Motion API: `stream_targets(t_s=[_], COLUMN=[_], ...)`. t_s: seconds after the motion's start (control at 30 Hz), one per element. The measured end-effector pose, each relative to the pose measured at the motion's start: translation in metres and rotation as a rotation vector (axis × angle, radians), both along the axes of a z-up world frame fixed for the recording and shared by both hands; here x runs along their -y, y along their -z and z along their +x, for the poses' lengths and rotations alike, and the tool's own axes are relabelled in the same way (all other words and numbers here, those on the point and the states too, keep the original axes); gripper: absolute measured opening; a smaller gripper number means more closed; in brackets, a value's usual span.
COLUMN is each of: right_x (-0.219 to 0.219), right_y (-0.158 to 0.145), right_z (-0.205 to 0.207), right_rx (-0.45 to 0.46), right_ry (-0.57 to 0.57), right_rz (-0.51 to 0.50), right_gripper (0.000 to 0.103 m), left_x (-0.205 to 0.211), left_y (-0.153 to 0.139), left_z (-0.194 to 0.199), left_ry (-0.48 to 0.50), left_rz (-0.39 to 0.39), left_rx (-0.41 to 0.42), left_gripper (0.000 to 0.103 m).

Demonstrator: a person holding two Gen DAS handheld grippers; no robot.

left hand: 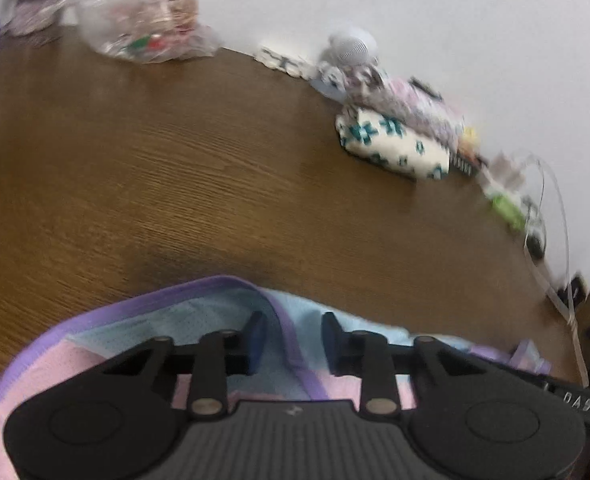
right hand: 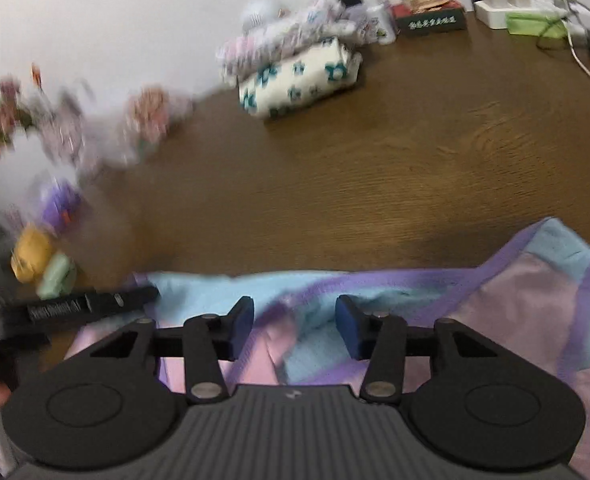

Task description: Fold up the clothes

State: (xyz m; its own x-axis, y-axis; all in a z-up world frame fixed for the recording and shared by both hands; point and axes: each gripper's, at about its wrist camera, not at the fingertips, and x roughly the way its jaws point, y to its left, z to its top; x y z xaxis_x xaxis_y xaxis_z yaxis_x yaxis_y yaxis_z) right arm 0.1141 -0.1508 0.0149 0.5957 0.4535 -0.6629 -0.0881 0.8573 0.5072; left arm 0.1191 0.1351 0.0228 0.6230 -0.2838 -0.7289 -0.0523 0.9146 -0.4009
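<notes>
Mid-fold: left gripper (left hand: 291, 338) and right gripper (right hand: 293, 326) both parted over pastel garment (left hand: 223, 316) at table's (left hand: 175, 160) near edge, gripping nothing; next, regrip hem.

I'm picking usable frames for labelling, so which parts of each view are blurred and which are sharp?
Left wrist view: the whole frame is softly smeared, worst at the clear plastic bags; the white folded cloth with teal flowers stays recognisable. Right wrist view: left edge clutter streaks heavily, the brown wooden table and dark green box are sharper. Fisheye bends the table edge in both.
</notes>
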Motion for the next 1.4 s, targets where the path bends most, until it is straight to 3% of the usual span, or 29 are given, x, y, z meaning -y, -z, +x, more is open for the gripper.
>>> stream_targets(t_s=[0.13,0.2,0.23,0.3,0.4,0.5,0.6,0.67,0.77,0.83,0.87,0.9,1.03,1.07,1.1,1.17,1.27,1.37,1.4], right_x=[0.001,-0.002,-0.003,-0.003,0.01,0.032,0.057,0.068,0.065,0.055,0.042,0.028,-0.029,-0.038,-0.041,-0.042,-0.003,0.03,0.038], right_y=[0.005,0.006,0.007,0.008,0.01,0.019,0.028,0.027,0.014,0.004,-0.001,-0.005,-0.01,-0.009,-0.007,-0.004,-0.009,-0.018,-0.021], right_z=[0.004,0.005,0.005,0.004,-0.001,0.001,0.001,-0.002,-0.01,-0.017,-0.023,-0.028,-0.049,-0.05,-0.049,-0.045,-0.042,-0.053,-0.059], right_rx=[0.011,0.024,0.031,0.045,0.061,0.04,0.036,0.06,0.084,0.102,0.114,0.126,0.222,0.23,0.221,0.199,0.164,0.17,0.177], right_ry=[0.027,0.03,0.032,0.04,0.081,0.133,0.212,0.27,0.23,0.17,0.112,0.053,-0.164,-0.187,-0.182,-0.151,-0.004,0.093,0.098], right_rz=[0.045,0.021,0.007,-0.011,0.027,0.141,0.235,0.232,0.146,0.071,0.016,-0.038,-0.24,-0.278,-0.298,-0.315,-0.226,-0.197,-0.189], right_gripper=[0.043,0.021,0.013,0.009,0.008,0.008,0.008,0.009,0.012,0.032,0.057,0.064,0.059,0.035,0.005,0.004,0.006,0.016,0.028], left_x=[0.004,0.008,0.009,0.007,-0.003,-0.008,-0.001,0.002,0.003,0.005,0.007,0.009,0.013,0.013,0.013,0.011,0.011,0.014,0.013], left_y=[0.003,0.005,0.007,0.008,0.01,0.012,0.011,0.011,0.01,0.01,0.01,0.01,0.011,0.011,0.011,0.011,0.012,0.012,0.012], left_z=[0.004,0.007,0.008,0.005,0.001,-0.002,-0.003,-0.003,-0.002,-0.002,-0.002,-0.003,-0.004,-0.004,-0.004,-0.004,-0.006,-0.007,-0.007], left_ry=[-0.021,-0.033,-0.038,-0.053,-0.088,-0.089,-0.077,-0.071,-0.062,-0.048,-0.043,-0.038,-0.023,-0.021,-0.02,-0.018,-0.011,-0.002,-0.003], left_rz=[-0.016,-0.002,0.002,0.006,0.001,-0.003,0.048,0.074,0.086,0.096,0.105,0.116,0.139,0.141,0.14,0.139,0.149,0.171,0.171], left_rx=[0.002,0.009,0.014,0.029,0.054,0.076,0.099,0.11,0.113,0.12,0.127,0.138,0.156,0.156,0.155,0.158,0.169,0.179,0.176], left_gripper=[0.015,0.002,0.001,0.001,0.0,0.0,0.0,0.001,0.001,0.002,0.004,0.004,0.004,0.004,0.004,0.004,0.005,0.005,0.005])
